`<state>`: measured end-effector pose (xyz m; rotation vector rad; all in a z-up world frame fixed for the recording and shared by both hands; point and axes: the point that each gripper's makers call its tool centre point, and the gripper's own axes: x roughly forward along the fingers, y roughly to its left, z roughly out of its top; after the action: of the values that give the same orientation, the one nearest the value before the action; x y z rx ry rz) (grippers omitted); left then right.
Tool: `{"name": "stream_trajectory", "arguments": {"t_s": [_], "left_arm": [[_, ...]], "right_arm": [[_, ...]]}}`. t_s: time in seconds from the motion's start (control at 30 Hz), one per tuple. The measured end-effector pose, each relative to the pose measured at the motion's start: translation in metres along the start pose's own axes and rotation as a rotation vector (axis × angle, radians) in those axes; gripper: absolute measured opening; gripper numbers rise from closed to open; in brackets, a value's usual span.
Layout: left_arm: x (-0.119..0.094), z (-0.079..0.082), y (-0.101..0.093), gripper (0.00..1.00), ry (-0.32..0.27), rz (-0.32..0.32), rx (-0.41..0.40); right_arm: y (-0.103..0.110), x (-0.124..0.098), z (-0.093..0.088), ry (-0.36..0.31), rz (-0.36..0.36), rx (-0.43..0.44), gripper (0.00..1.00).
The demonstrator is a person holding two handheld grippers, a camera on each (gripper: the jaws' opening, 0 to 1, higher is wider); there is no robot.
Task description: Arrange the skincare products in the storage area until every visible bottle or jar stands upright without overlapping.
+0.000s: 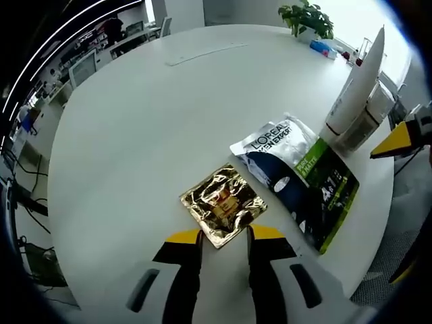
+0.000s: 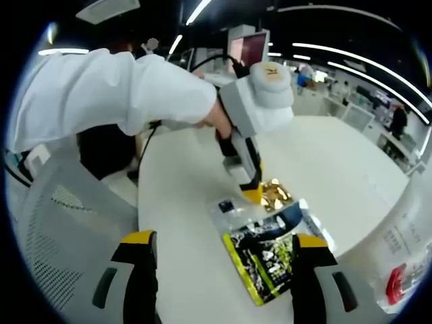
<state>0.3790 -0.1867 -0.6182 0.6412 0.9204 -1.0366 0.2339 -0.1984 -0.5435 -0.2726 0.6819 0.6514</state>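
Note:
A crinkled gold sachet (image 1: 223, 206) lies flat on the round white table (image 1: 148, 135), its near corner between the fingertips of my open left gripper (image 1: 224, 236). To its right lies a L'Oreal Men Expert pouch (image 1: 297, 179), silver, dark blue and green. Beyond the pouch a white tube (image 1: 358, 84) stands upright beside a pale bottle (image 1: 368, 125). My right gripper (image 2: 224, 246) is wide open and hovers over the pouch (image 2: 266, 260) without touching it. A white bottle (image 2: 405, 250) looms at its right. The left gripper (image 2: 255, 194) tips down at the gold sachet (image 2: 275, 194).
A potted plant (image 1: 307, 17) and a small blue item (image 1: 322, 47) sit at the table's far edge. A person's white sleeve (image 2: 115, 94) reaches in above a mesh chair (image 2: 61, 223). My right gripper (image 1: 405, 135) pokes in past the table's right edge.

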Motion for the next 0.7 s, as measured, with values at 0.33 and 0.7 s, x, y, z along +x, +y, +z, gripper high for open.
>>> {"name": "stream_trajectory", "arguments": {"t_s": [0.33, 0.7], "left_arm": [[-0.04, 0.007, 0.004, 0.36, -0.086, 0.045, 0.02], [-0.051, -0.038, -0.038, 0.35, 0.007, 0.012, 0.114]], "right_arm": [[-0.003, -0.002, -0.001, 0.002, -0.012, 0.002, 0.78], [-0.007, -0.003, -0.003, 0.007, -0.022, 0.001, 0.78]]}}
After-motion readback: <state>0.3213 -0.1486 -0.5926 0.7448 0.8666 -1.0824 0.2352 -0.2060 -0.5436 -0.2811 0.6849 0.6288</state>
